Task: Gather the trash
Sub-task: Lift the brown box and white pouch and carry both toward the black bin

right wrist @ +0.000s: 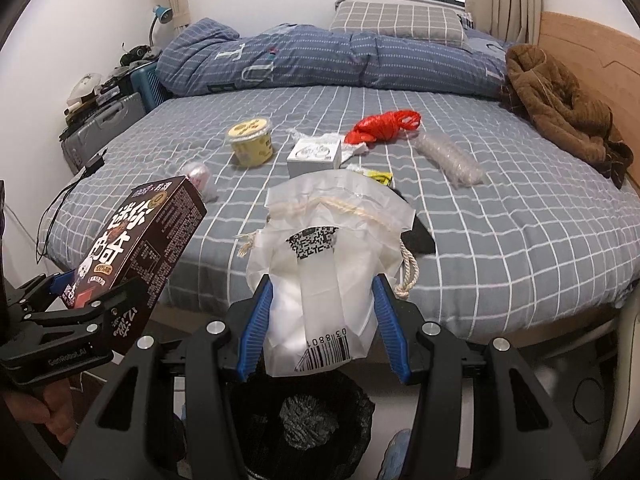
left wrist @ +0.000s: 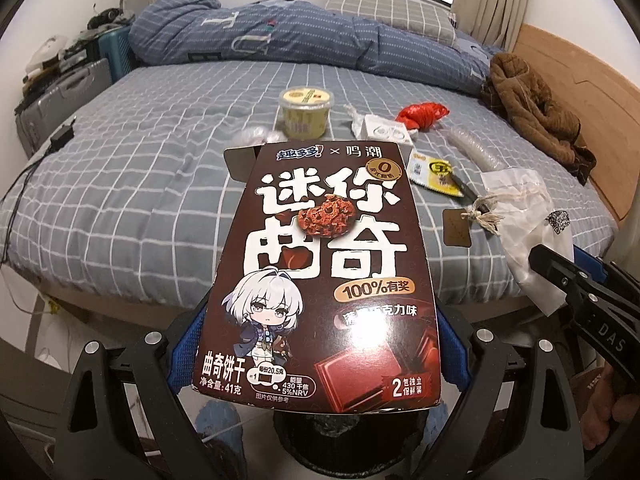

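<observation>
My left gripper (left wrist: 320, 344) is shut on a brown cookie box (left wrist: 328, 272), held above a black-lined trash bin (left wrist: 320, 440). The box also shows in the right wrist view (right wrist: 136, 252). My right gripper (right wrist: 324, 320) is shut on a translucent white plastic bag (right wrist: 328, 256) with a barcode, over the same bin (right wrist: 304, 420). On the bed lie a yellow cup (right wrist: 251, 141), a small white box (right wrist: 314, 155), a red plastic bag (right wrist: 382, 126), a clear cup stack (right wrist: 448, 160) and a yellow sachet (left wrist: 434, 174).
The grey checked bed (right wrist: 500, 232) fills the middle. A folded blue quilt (right wrist: 320, 60) and a pillow (right wrist: 400, 22) lie at the back. A brown coat (right wrist: 560, 104) sits by the wooden headboard. A suitcase (right wrist: 100, 128) and cables stand left of the bed.
</observation>
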Motion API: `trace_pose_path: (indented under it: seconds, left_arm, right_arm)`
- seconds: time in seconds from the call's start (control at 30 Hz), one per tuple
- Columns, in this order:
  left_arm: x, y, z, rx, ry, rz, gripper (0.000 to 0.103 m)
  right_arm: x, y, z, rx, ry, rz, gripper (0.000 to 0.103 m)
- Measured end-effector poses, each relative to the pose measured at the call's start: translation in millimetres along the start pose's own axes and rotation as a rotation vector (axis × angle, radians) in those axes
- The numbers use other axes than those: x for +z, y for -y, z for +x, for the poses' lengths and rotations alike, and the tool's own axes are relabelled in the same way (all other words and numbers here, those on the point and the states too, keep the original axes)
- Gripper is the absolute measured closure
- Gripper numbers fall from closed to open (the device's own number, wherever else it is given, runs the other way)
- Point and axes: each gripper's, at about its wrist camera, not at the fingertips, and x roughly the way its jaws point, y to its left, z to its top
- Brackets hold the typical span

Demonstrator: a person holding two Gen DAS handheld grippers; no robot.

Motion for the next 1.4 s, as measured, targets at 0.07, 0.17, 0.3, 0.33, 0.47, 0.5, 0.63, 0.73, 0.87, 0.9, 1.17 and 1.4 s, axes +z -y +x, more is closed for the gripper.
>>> trace_pose_path:
  seconds: [0.07,0.17,0.3,0.33,0.47,0.5,0.63,0.73,0.87,0.9,1.17,1.4]
  left_arm:
    - [-5.9,-0.9,-1.4,0.003,-0.006,0.000,0.013]
    - [-15.1,-0.6,-4.3,0.007,-0.015,0.001,0.013]
    - [-27.1,-2.2,-6.6,0.009,-0.034,-0.001,0.013]
    - [-31.1,-2.6,-7.1,0.010,-0.040,-0.001,0.013]
    - [-45.5,-4.2,-9.4,0.014,-0.061,0.000,0.013]
    - [-49.1,-4.4,-9.9,0.016,-0.067,0.000,0.013]
    - [-62.0,-7.6,-10.0,0.021,-0.091,-0.005,0.013]
    - [-74.4,-10.1,-8.5,0.026,-0.115,-0.011,0.013]
    - [-91.6,-13.7,2.5,0.041,-0.155,-0.012,0.013]
    - [-93.9,-14.4,5.3,0.042,-0.163,-0.013,0.013]
    - [-117.4,-31.0,37.2,0.055,-0.245,-0.043,0.013]
    - [-127.1,-33.3,58.4,0.058,-0.287,-0.031,0.013]
  right_arm:
    - [-6.4,-2.4,-0.4,0.004,-0.011,0.001,0.055]
    - [-14.8,-5.6,-1.5,0.008,-0.024,0.003,0.055]
    - [-26.5,-9.5,-4.4,0.013,-0.039,0.004,0.055]
    - [-28.7,-10.0,-4.9,0.013,-0.042,0.004,0.055]
    - [-42.1,-13.4,-5.9,0.016,-0.066,0.006,0.055]
    - [-45.2,-14.1,-5.4,0.015,-0.072,0.007,0.055]
    - [-59.6,-15.6,-4.4,0.015,-0.102,0.011,0.055]
    - [-68.3,-15.7,-3.3,0.016,-0.120,0.013,0.055]
    - [-82.7,-16.0,3.9,0.017,-0.152,0.008,0.055]
    - [-85.5,-16.3,6.5,0.015,-0.161,0.005,0.055]
    - [-112.5,-13.2,40.2,0.013,-0.259,0.007,0.055]
    - [-126.6,-13.8,71.0,0.019,-0.332,0.021,0.055]
